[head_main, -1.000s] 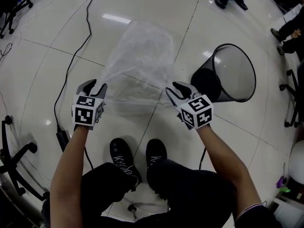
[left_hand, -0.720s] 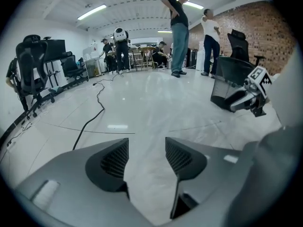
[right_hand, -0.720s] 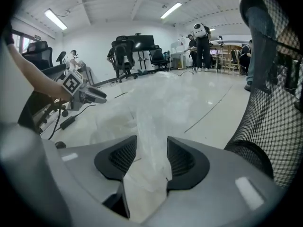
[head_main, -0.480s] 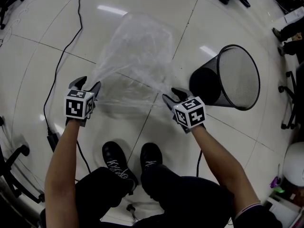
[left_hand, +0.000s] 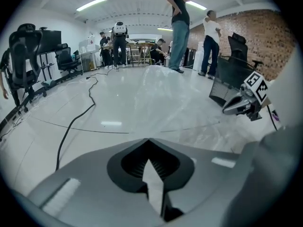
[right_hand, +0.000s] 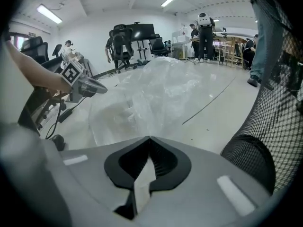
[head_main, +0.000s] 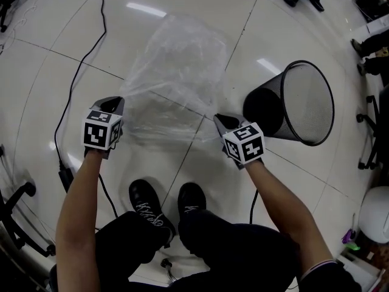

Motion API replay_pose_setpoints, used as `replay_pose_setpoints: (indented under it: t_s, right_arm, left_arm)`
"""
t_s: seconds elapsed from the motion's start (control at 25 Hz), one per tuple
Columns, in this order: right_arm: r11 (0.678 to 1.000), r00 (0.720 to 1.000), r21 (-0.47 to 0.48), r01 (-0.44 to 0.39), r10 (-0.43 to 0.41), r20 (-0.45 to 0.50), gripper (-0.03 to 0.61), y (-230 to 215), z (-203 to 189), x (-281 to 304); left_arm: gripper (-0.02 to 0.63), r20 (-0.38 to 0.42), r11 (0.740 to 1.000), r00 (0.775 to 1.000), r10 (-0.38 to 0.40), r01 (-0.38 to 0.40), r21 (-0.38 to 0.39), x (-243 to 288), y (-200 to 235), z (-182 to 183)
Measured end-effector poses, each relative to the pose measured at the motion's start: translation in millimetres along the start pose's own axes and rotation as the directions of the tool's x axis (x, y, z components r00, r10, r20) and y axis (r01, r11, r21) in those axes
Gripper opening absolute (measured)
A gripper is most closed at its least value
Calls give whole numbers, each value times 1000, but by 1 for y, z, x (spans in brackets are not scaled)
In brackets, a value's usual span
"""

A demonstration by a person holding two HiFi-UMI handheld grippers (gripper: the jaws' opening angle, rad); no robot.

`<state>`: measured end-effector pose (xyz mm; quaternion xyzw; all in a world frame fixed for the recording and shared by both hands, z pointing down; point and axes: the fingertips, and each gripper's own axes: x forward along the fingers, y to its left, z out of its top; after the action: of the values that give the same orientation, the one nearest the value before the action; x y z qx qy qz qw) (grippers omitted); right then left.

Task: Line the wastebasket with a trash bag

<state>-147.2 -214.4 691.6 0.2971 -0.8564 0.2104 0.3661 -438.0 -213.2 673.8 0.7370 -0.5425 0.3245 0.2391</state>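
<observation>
Head view: the left gripper [head_main: 114, 101] and right gripper [head_main: 220, 120] have just closed their fingers on the near edge of the trash bag [head_main: 176, 66], which billows ahead. The wastebasket [head_main: 295, 102] is just right of the right fingers.
Left gripper view: fingers pinch film.
Right gripper view: likewise.
Gripping step; next, spread the mouth over the wastebasket rim.

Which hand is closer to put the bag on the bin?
Right. Both tools just closed on the trash bag, but the right tool is beside the wastebasket; the left tool is farther off.
</observation>
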Motion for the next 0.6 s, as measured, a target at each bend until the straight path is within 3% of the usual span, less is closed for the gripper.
replay_pose_setpoints:
  t_s: [0.32,0.6]
  right_arm:
    - [1000,993,-12,8,-7,115,2,10,45,-41]
    - [997,967,-51,52,-38,251,2,20,90,-100]
  left_arm:
    - [11,63,997,997,-36,31,71,-44,-8,37]
    - [11,133,981,991,-32,5,194,-108,-1,93]
